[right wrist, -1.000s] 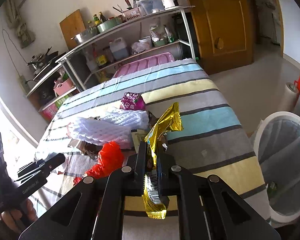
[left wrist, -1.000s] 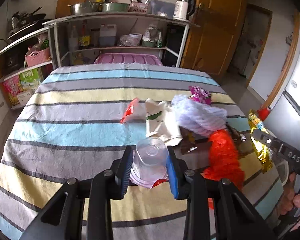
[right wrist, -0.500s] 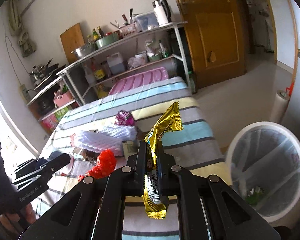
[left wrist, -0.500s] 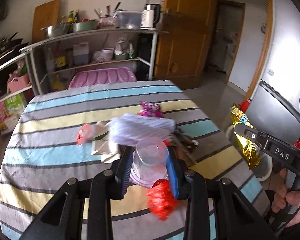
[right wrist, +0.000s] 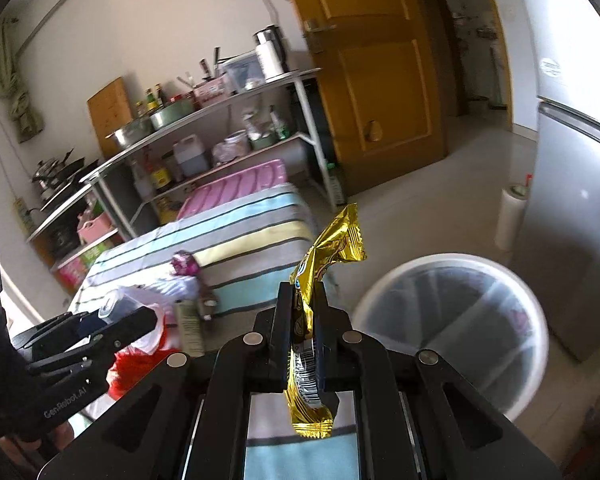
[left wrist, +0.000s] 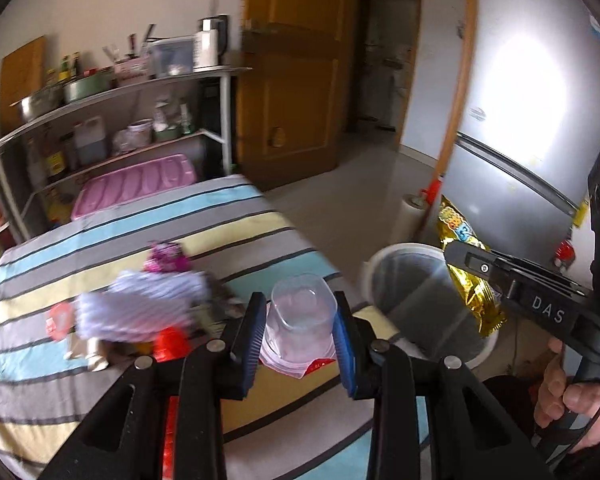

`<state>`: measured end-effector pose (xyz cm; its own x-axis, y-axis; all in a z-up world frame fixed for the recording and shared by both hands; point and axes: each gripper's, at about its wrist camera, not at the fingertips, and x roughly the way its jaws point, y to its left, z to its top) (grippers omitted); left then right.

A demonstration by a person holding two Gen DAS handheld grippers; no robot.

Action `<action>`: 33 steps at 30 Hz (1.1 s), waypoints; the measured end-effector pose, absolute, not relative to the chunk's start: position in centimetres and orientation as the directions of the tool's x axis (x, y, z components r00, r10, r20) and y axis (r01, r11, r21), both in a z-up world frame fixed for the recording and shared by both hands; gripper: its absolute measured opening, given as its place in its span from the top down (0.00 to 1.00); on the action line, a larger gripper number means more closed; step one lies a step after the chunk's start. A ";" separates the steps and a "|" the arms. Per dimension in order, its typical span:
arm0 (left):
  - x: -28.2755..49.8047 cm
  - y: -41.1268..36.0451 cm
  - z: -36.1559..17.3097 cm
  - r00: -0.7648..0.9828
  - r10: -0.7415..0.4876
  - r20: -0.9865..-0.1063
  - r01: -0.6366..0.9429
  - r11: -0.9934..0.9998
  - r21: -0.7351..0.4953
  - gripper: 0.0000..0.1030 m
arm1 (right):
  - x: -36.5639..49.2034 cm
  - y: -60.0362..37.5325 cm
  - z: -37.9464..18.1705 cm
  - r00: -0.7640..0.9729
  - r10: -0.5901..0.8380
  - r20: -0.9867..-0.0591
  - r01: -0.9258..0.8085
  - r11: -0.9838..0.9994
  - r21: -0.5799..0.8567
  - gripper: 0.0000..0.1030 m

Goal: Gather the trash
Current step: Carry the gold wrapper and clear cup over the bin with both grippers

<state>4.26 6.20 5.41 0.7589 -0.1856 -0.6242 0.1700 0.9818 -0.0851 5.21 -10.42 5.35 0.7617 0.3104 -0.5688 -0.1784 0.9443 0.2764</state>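
My left gripper (left wrist: 300, 316) is shut on a clear plastic cup (left wrist: 302, 322) with a red-edged lid, held above the right end of the striped table (left wrist: 112, 240). My right gripper (right wrist: 303, 304) is shut on a gold snack wrapper (right wrist: 328, 248), and the same wrapper (left wrist: 470, 280) shows in the left wrist view above the bin. A white round trash bin (right wrist: 452, 332) with a clear liner stands on the floor just right of the table; the bin (left wrist: 420, 304) lies right of the cup. More trash stays on the table: white foam netting (left wrist: 140, 308), a purple packet (left wrist: 166, 258) and red plastic (left wrist: 172, 340).
A grey fridge (left wrist: 540, 120) stands right behind the bin, with a white roll (right wrist: 510, 216) at its foot. A metal shelf rack (right wrist: 204, 140) with pots and bottles and a pink crate (left wrist: 136, 184) stand beyond the table. A wooden door (right wrist: 372, 72) is at the back.
Both grippers have swung right and risen from over the table towards the bin, each keeping its load. The bin has come into full view close ahead.
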 end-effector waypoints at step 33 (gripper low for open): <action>11.0 -8.8 -1.1 0.560 -0.315 -0.766 0.368 0.923 -0.111 0.66 | 9.6 -22.6 -4.4 0.597 0.144 -0.789 0.016 0.981 0.191 0.91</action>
<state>10.97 -8.77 -1.08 0.5598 -0.3153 -0.7663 0.3678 0.9232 -0.1112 9.65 -22.64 -4.41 0.5973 0.1441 -0.7890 0.0155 0.9815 0.1910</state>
